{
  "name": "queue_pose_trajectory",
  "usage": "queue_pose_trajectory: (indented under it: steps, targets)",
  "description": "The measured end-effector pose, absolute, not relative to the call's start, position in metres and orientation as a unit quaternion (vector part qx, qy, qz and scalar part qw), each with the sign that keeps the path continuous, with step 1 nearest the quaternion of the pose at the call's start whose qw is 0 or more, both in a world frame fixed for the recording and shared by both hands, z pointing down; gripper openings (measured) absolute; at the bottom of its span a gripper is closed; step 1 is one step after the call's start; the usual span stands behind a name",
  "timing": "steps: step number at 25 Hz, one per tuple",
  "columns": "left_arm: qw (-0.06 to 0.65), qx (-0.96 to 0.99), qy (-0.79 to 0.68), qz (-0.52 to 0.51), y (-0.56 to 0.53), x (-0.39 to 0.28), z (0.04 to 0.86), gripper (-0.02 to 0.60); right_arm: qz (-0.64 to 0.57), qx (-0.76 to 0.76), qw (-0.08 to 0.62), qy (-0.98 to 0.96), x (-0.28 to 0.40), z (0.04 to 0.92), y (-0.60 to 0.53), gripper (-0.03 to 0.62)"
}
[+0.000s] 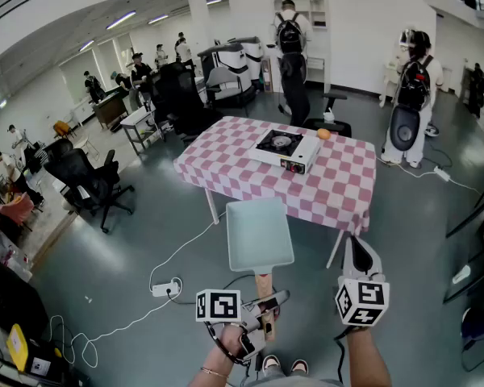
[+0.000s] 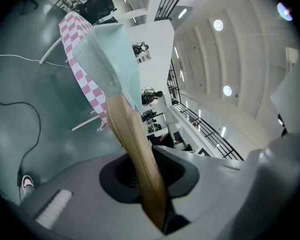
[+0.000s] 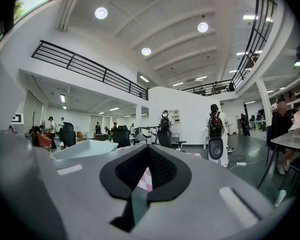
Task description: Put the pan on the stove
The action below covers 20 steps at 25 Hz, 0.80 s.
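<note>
Carrying is the step in hand. Head view: the left gripper (image 1: pixel 266 303) pinches the wooden handle (image 1: pixel 263 285) of the pale-green square pan (image 1: pixel 260 234), held in the air short of the pink-checked table (image 1: pixel 339 192) that bears the white portable gas stove (image 1: pixel 286 149). Left gripper view: the jaws clamp that handle. Right gripper view: the right gripper (image 3: pixel 140 184) has its jaws pressed together, empty. Next, I judge, the pan must go forward and settle level on the burner.
</note>
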State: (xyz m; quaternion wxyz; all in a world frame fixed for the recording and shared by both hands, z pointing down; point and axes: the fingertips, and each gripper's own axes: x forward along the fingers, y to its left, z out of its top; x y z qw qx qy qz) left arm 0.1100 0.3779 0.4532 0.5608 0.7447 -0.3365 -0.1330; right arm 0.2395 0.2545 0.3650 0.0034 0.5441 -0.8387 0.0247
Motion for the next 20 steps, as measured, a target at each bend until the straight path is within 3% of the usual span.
queue_pose_trajectory:
  steps: [20]
  targets:
    - [0.569, 0.742, -0.33, -0.129, 0.384, 0.079, 0.462, 0.058, 0.029, 0.56, 0.005, -0.828, 0.214, 0.37, 0.259, 0.009]
